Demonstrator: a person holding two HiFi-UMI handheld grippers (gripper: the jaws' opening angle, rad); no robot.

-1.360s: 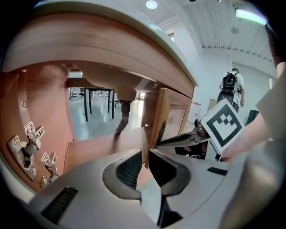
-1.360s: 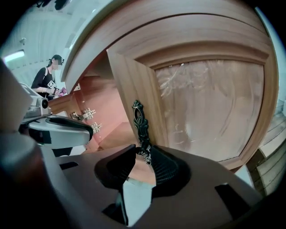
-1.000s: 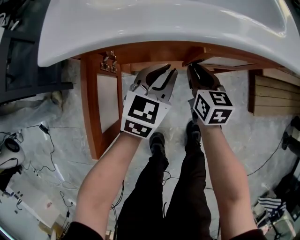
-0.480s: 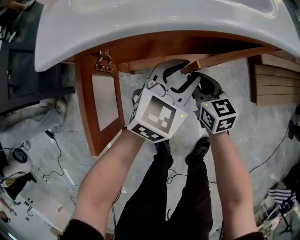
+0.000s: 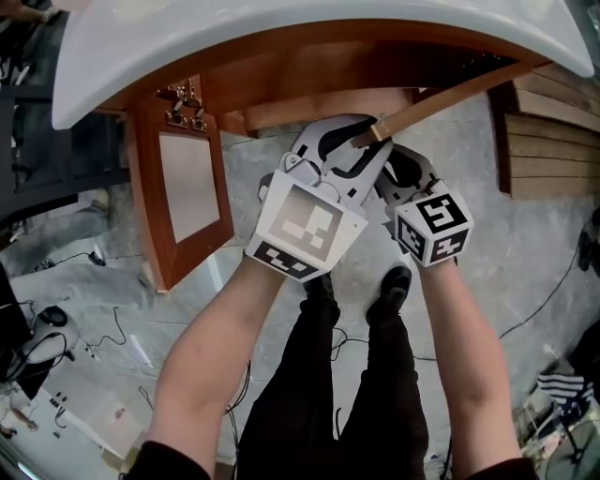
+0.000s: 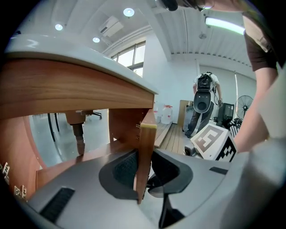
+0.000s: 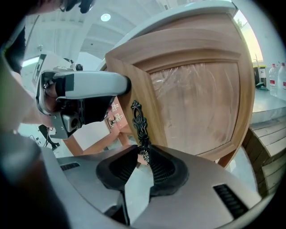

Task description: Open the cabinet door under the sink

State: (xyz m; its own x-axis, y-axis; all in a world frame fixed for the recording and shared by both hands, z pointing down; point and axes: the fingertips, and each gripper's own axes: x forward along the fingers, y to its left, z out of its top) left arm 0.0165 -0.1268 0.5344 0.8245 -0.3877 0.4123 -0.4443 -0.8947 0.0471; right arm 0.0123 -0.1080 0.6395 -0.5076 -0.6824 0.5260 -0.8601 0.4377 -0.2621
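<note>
At the far left I see the left door (image 5: 183, 183) of the cabinet (image 5: 309, 70) swung wide open below the white sink (image 5: 281, 28), with its hinges (image 5: 183, 103) at the top corner. Next comes my left gripper (image 6: 144, 154). Its jaws have just been closing, and they now pinch the free edge of the right door (image 7: 201, 103), one pad on each face of the wood. Just beside it, my right gripper (image 7: 142, 156) has its jaws partly apart but clamped on the lower end of the black ornate handle (image 7: 139, 125), which stands upright near that door's edge. The right door is swung partly out from the cabinet. Farther right, stacked planks (image 5: 553, 159) lie on the floor (image 5: 487, 234).
</note>
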